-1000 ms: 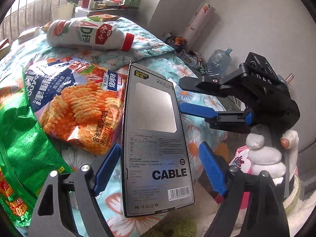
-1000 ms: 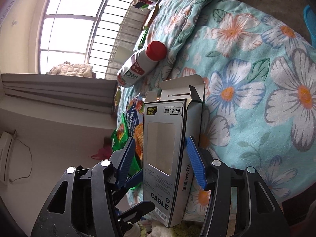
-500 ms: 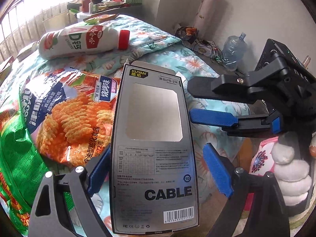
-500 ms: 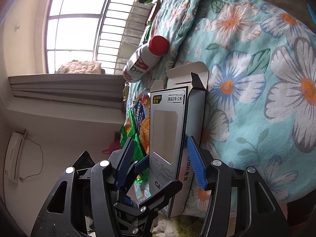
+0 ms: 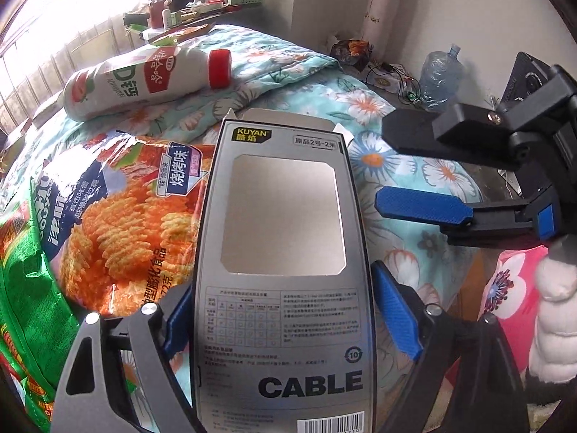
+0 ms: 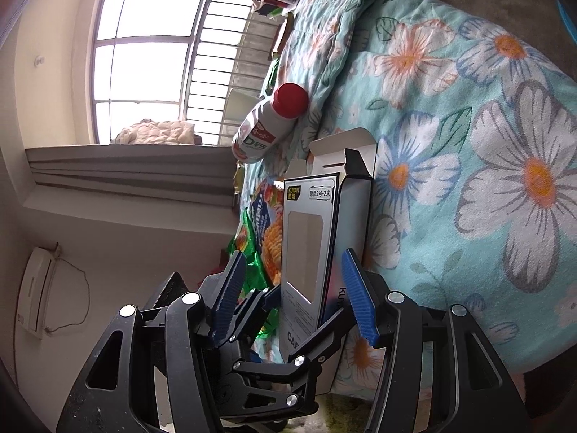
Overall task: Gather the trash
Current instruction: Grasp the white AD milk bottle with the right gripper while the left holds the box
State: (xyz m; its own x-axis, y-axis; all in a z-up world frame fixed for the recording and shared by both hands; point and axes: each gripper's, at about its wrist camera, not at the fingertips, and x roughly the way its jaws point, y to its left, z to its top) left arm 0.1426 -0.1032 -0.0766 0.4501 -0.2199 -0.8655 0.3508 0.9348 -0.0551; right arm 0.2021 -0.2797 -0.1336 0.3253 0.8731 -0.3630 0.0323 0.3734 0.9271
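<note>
Left tool [image 5: 281, 288] is nearest, pointing steeply down and spread wide around the lower half of the cable box [image 5: 285, 216]. The jaws have just been closing a bit with the box between them. One pad [image 5: 178, 319] sits against a long edge and the other is just beside the opposite edge. No firm pinch shows, so it counts as straddling, not gripping.

The box lies sloped on the bed's edge, beside the orange chip bag [image 5: 119, 223], with its lower end off the quilt [image 5: 313, 83]. Can't tell what that end rests on.

It looks like empty thin card with a window cut-out and the top flap open. Likely very light and stiff along its length, but the faces cave easily and the finish is glossy, so probably slick. Best hold is across the long edges below the window, squeezing lightly.

Right tool [image 5: 382, 164] hangs just beside the box's other long side, half spread, nothing between its jaws.

Green bag [image 5: 29, 288] is at the left. Farther back, a red-capped bottle [image 5: 144, 75] lies on its side on the quilt.
</note>
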